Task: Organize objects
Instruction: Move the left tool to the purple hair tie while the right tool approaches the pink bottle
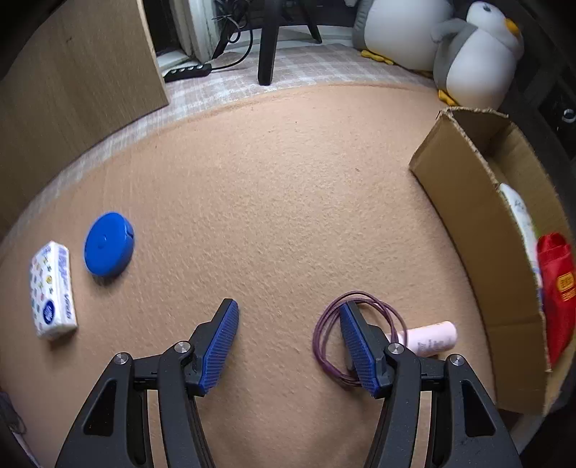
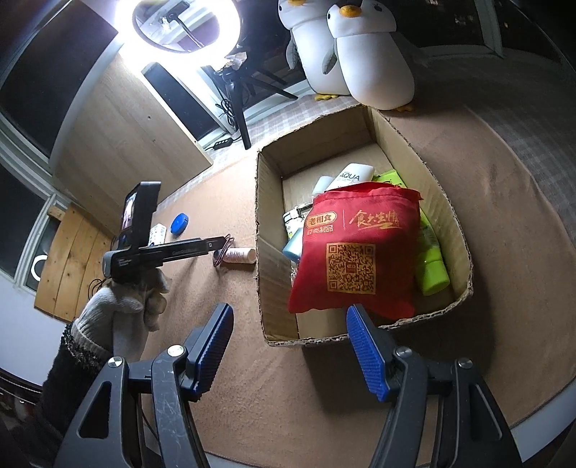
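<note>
My left gripper [image 1: 288,307] is open and points steeply down, close over the tan carpet. Its right finger [image 1: 354,342] stands inside a thin purple loop [image 1: 325,331], and no pad presses on it. A pink tube [image 1: 432,338] lies just right of that finger. Further left lie a blue round case [image 1: 109,244] and a tissue pack [image 1: 53,291]. My right gripper [image 2: 289,310] is open and empty above the near wall of the cardboard box [image 2: 273,234]. In the box a red bag [image 2: 356,252] lies on a green tube [image 2: 432,266] and other bottles. A gloved hand [image 2: 126,298] holds the left gripper [image 2: 219,244].
Two penguin plush toys [image 2: 360,57] sit behind the box. A black tripod leg [image 1: 268,46] and a power strip [image 1: 187,71] stand beyond the carpet's far edge. A wooden panel [image 1: 72,79] rises at the left. A lit ring light [image 2: 185,25] is overhead.
</note>
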`<state>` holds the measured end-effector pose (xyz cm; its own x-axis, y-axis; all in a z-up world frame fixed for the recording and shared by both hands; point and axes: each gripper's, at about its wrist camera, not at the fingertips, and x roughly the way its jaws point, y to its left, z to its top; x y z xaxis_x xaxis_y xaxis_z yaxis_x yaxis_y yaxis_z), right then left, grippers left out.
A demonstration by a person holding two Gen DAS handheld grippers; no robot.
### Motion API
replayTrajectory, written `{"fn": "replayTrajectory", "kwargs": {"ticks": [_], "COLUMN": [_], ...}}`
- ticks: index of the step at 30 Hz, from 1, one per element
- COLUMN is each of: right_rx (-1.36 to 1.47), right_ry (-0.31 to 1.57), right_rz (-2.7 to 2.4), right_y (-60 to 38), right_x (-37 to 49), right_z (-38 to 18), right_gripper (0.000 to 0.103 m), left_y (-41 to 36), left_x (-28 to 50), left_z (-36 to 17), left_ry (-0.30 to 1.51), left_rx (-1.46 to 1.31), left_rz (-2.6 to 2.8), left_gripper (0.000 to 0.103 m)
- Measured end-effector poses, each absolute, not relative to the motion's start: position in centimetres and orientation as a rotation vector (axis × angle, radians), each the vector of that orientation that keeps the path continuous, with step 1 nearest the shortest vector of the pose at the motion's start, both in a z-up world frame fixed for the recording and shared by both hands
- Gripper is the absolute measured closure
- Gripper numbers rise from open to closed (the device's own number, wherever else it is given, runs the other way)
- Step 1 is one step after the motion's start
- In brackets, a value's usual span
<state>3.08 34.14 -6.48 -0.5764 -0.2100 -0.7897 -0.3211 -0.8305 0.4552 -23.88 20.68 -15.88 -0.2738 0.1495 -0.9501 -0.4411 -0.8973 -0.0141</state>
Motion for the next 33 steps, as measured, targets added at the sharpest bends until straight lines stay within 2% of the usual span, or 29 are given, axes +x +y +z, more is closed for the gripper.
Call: {"fn": "replayTrajectory", "kwargs": {"ticks": [11, 17, 23, 28, 33], "right_rx": [-1.396, -1.387, -1.543, -1.814, -1.981], "right_ry": [0.835, 0.711, 0.442, 0.297, -0.014], "right_rz": [2.628, 2.739, 2.867, 2.831, 2.741], "right_y": [33.2, 30.8, 26.5, 23.6, 20.8], "right_x": [1.7, -0.8, -5.7, -11.0, -14.8], "right_z": [-5.9, -4.8, -4.0, -6.4, -9.2], "right_gripper": [0.041, 0.041, 0.041, 0.041, 0.041], "left_y": [17.2, 13.9, 10.9, 8.8, 6.5], "left_x": [-23.0, -21.2, -18.8, -16.6, -14.2], "left_z": [-15.6, -15.7, -15.6, -15.7, -15.7], "left_ry": [0.421, 0.431, 0.42, 0.387, 0.324], "left_rx": [-1.591, -1.57, -1.572, -1.572, -1.586], "left_rz": [2.317, 2.347, 2.363, 2.369, 2.369], "left_gripper": [0.04, 0.04, 0.04, 0.04, 0.04]}}
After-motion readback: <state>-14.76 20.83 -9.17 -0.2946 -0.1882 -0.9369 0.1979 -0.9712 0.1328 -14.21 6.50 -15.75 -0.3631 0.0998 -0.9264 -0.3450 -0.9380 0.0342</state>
